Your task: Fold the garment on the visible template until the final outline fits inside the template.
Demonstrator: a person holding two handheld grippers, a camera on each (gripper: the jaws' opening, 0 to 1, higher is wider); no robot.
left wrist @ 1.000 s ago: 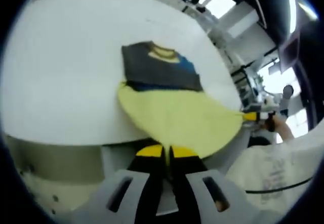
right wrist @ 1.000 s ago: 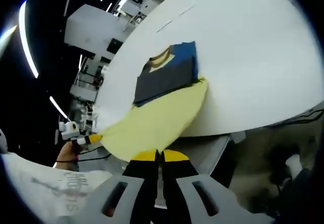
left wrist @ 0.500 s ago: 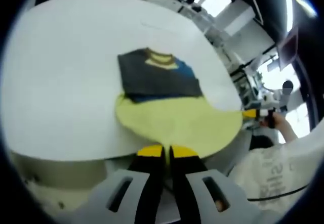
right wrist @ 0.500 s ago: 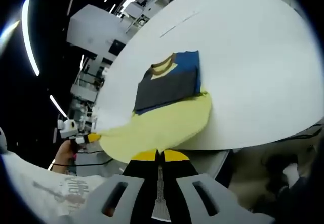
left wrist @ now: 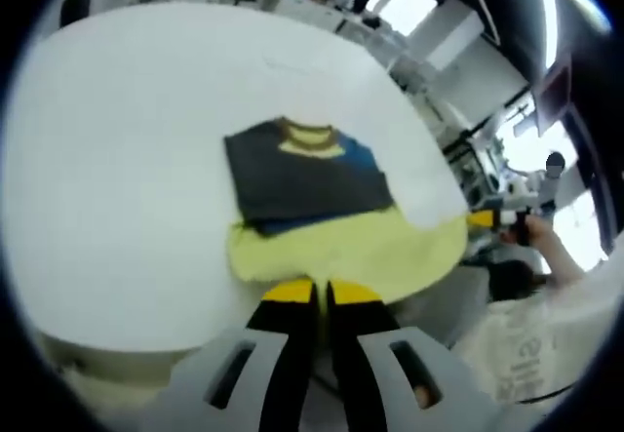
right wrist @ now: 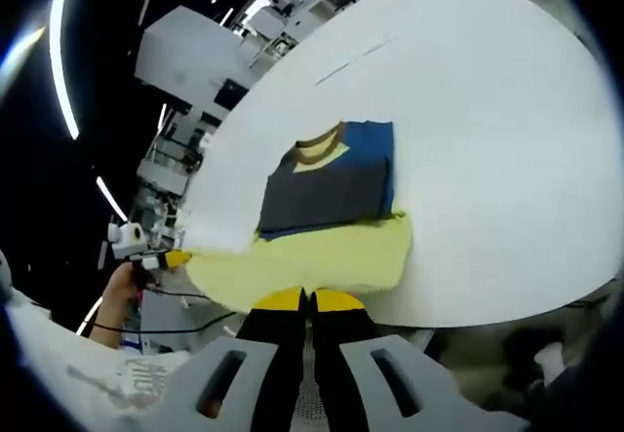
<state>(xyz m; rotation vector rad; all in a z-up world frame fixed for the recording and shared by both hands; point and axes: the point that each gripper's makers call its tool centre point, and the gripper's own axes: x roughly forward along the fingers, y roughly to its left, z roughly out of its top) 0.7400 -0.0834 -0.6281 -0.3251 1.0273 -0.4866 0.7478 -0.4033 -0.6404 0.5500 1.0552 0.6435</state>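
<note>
Garment hem raised, both hand-held grippers clamped

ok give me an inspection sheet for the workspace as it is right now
surface: white table, bare around the garment; no template outline can be made out.
job's things: garment lies on the table, dark grey and blue upper part with a yellow collar; its yellow lower part is stretched between the two tools at the near table edge.
clutter: nothing seen.
grippers: left tool is shut on the yellow hem. Right tool is shut on the yellow hem too; it also appears in the left gripper view, held by a hand.
cables: a dark cable hangs below the hand.
surroundings: blurred room with benches, equipment and ceiling lights.
</note>
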